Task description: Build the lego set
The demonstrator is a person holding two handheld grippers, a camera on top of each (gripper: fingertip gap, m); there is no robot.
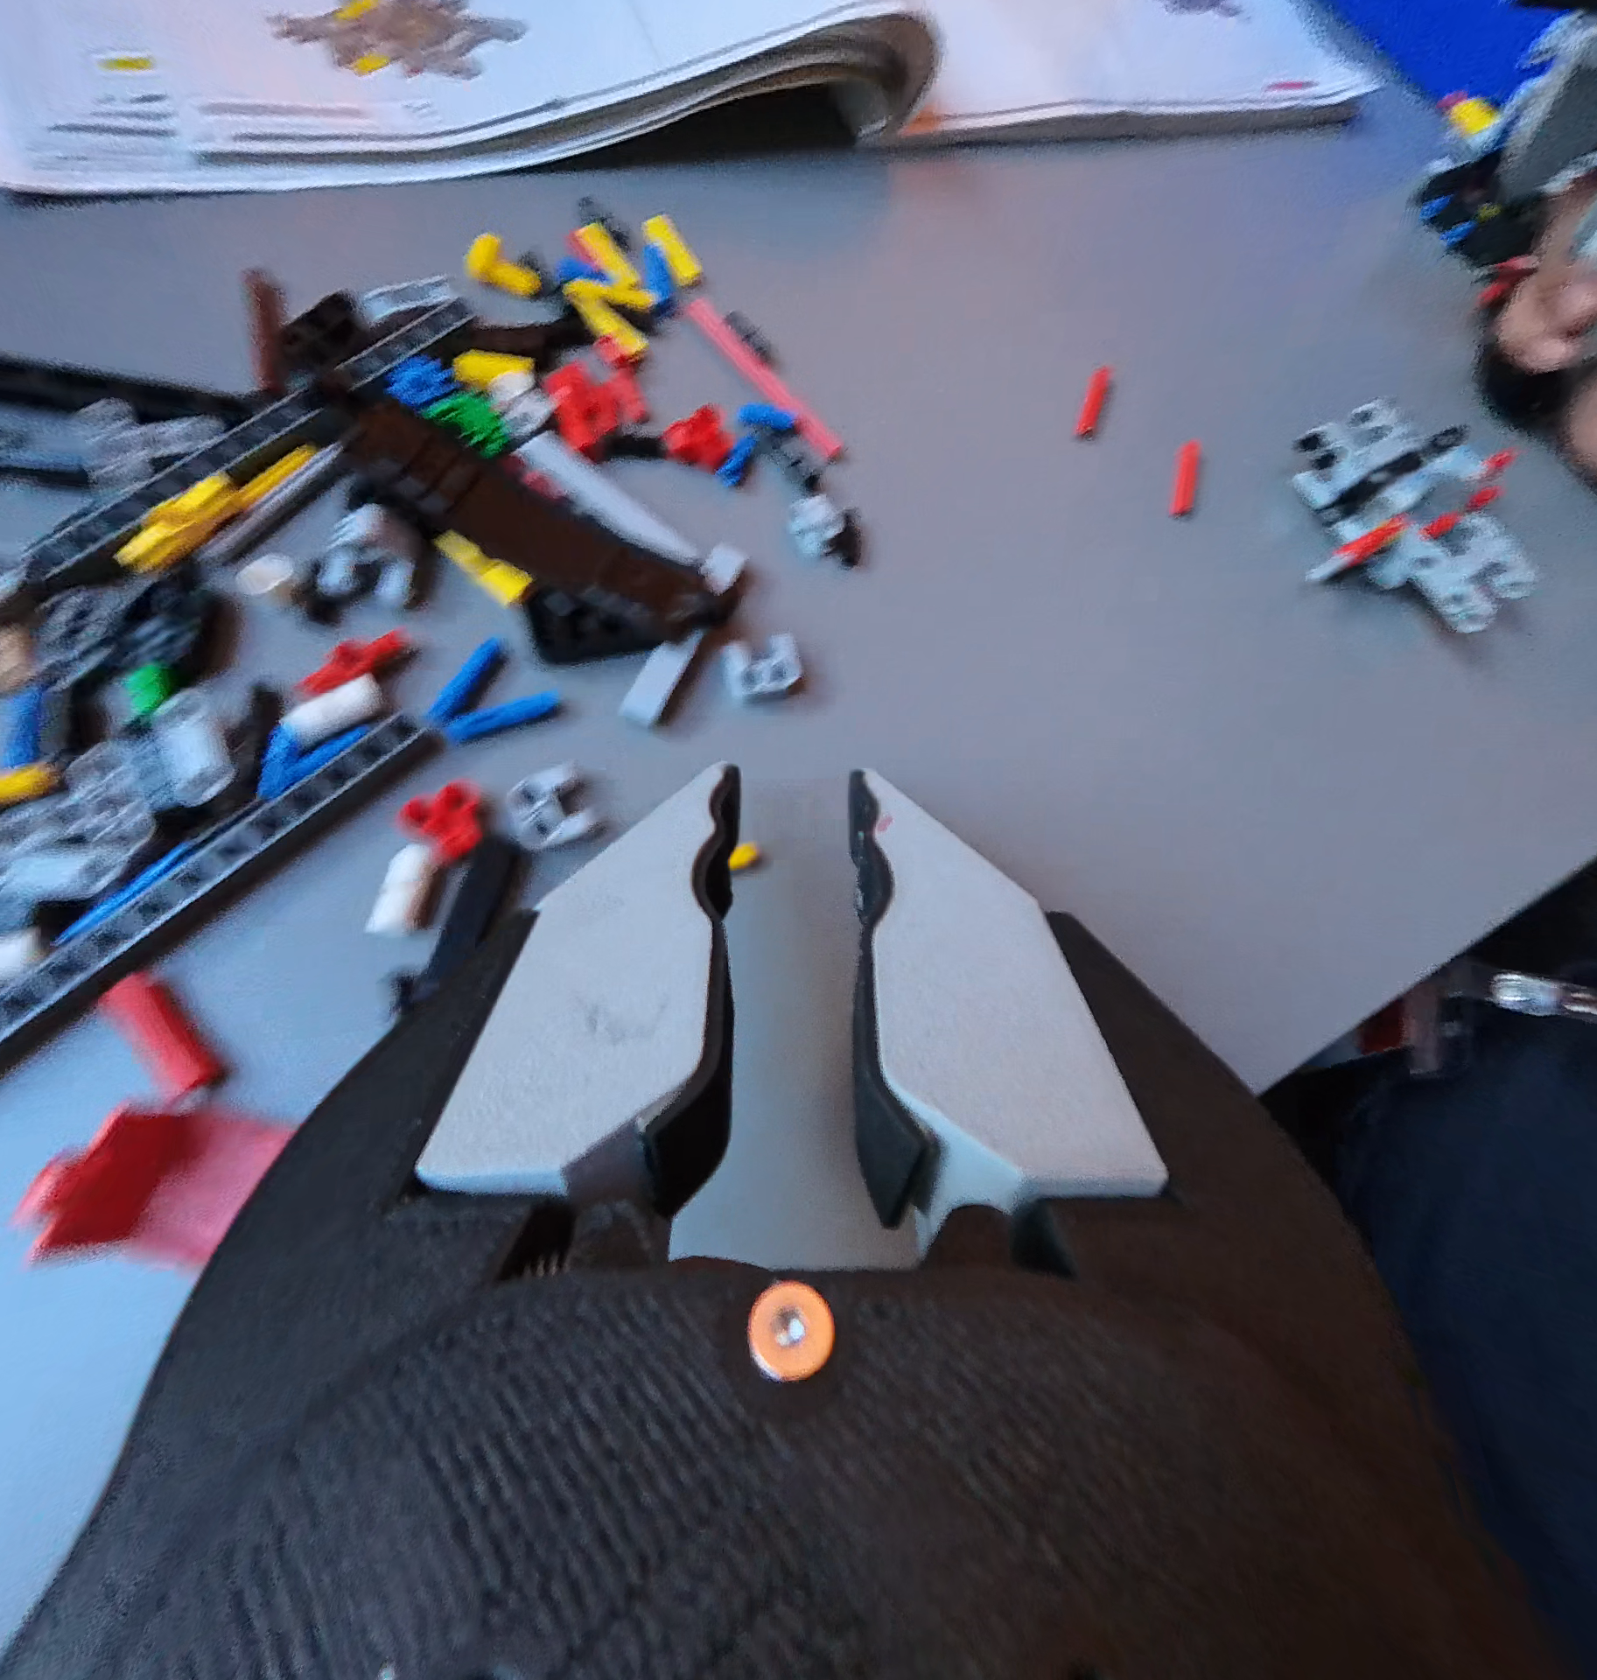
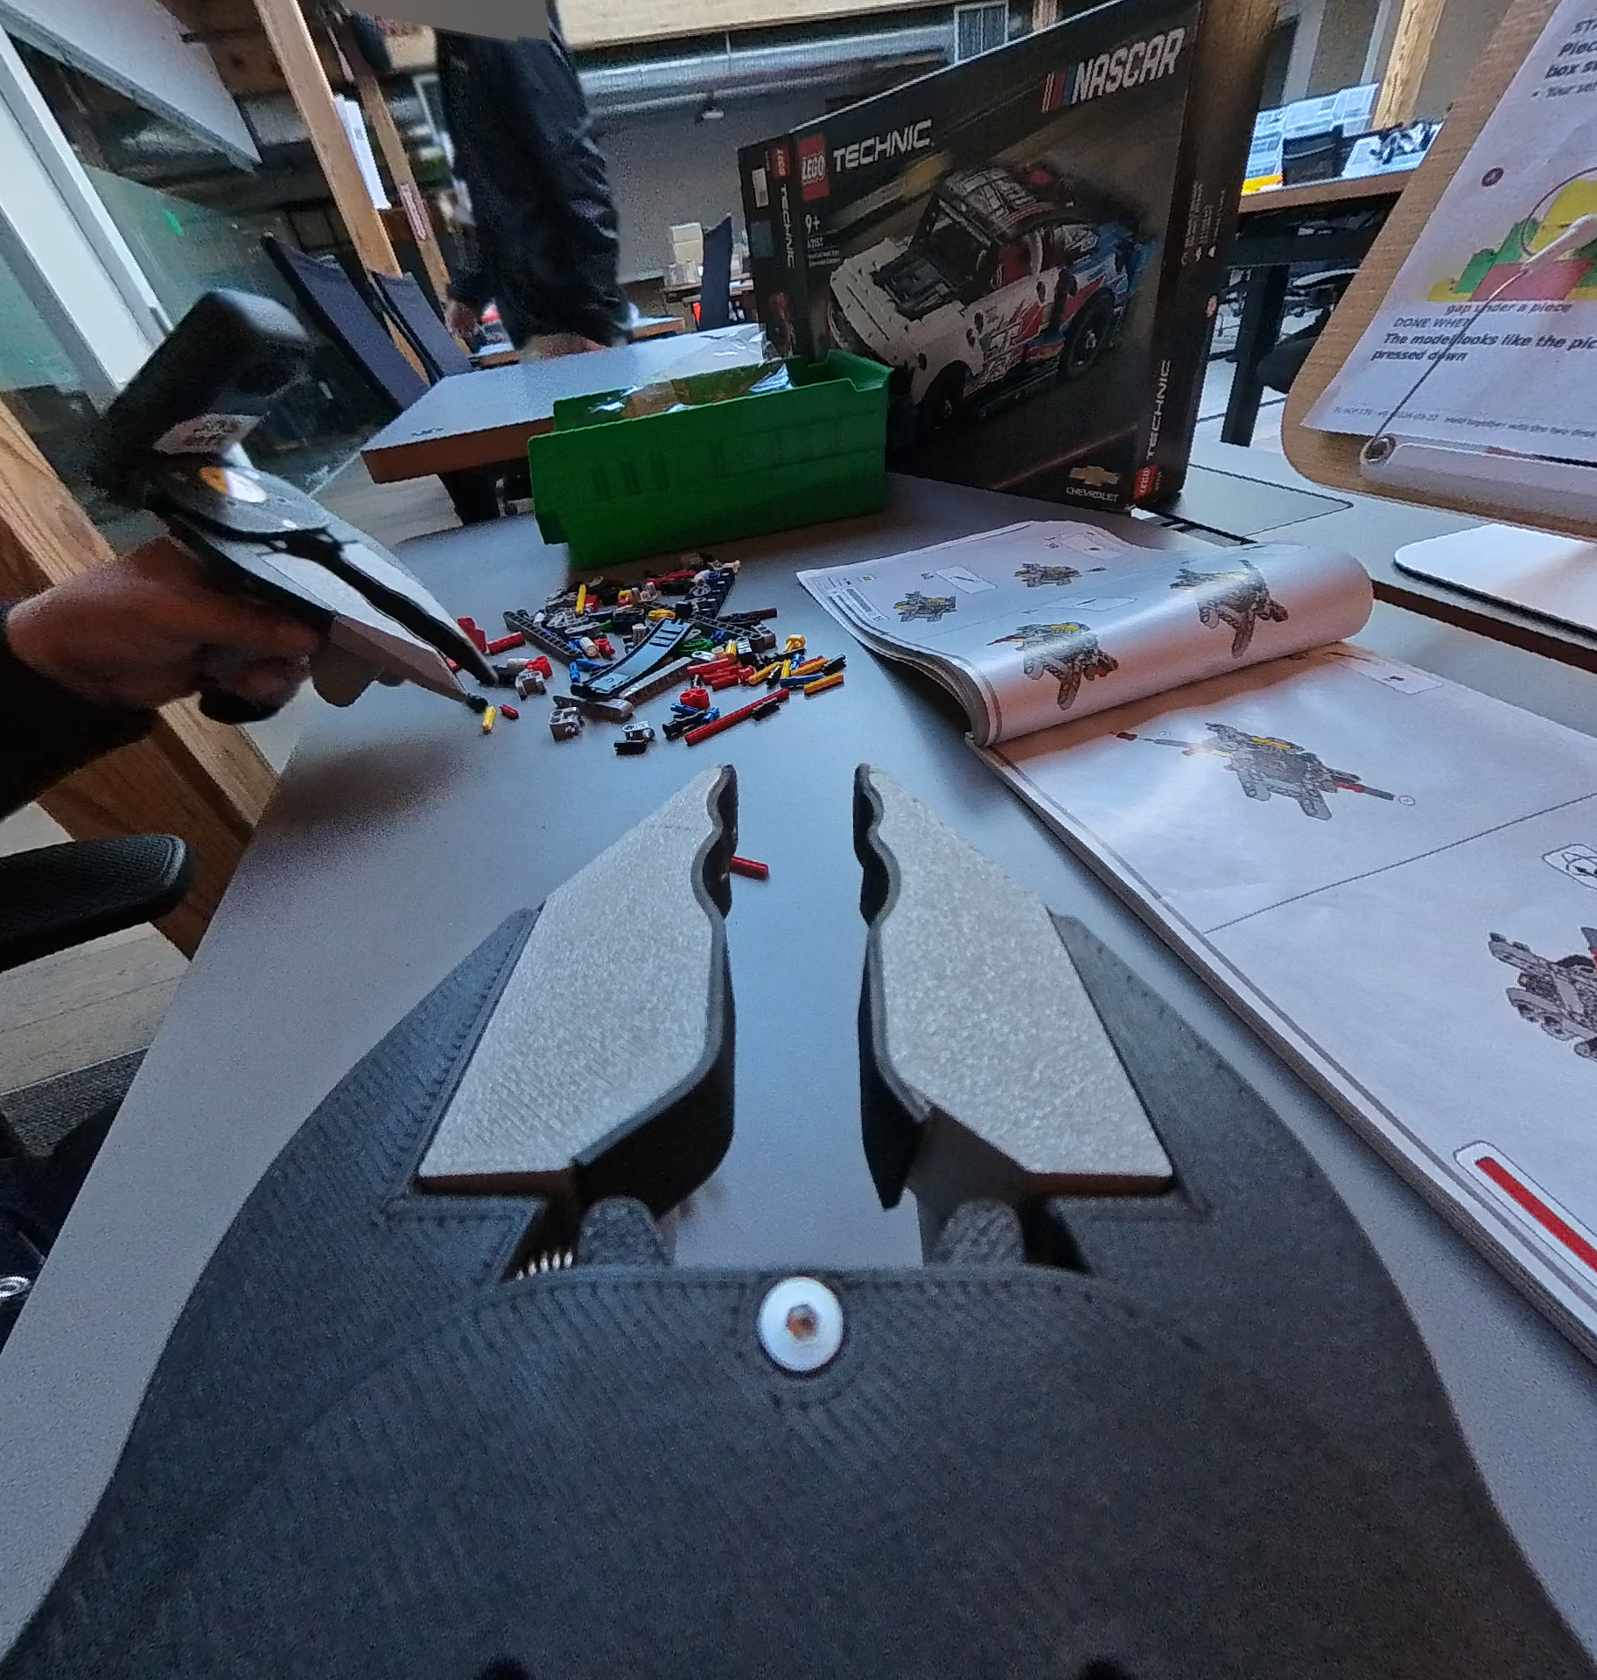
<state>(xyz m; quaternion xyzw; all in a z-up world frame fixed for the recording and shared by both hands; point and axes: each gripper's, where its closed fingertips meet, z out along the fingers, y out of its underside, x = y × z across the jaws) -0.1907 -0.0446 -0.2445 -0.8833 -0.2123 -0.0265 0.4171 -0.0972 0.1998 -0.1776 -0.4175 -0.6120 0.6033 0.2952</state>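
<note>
1. Left of the brick pile (image 2: 658, 650) on the grey surface (image 2: 413, 864), a hand (image 2: 149, 636) holds the left gripper (image 1: 793, 800); its jaws are part open, with nothing clamped between them.
2. At that pile's left edge, a small yellow pin (image 2: 488, 719) lies on the surface just beside the left gripper's tips; in the left wrist view it shows only as a yellow sliver (image 1: 743, 855) beside the left finger (image 1: 631, 954), mostly hidden and blurred.
3. Nearer than the pile, the right gripper (image 2: 794, 800) hovers with jaws part open and bare.
4. Between those jaws, close to the left pad, a short red pin (image 2: 749, 866) lies on the surface, one end hidden; no pad presses it.
5. Right of the pile, an open instruction booklet (image 2: 1231, 818) is cut off at the frame edge.
6. Behind the pile stand a green bin (image 2: 713, 464) and a boxed set (image 2: 1003, 273).
</note>
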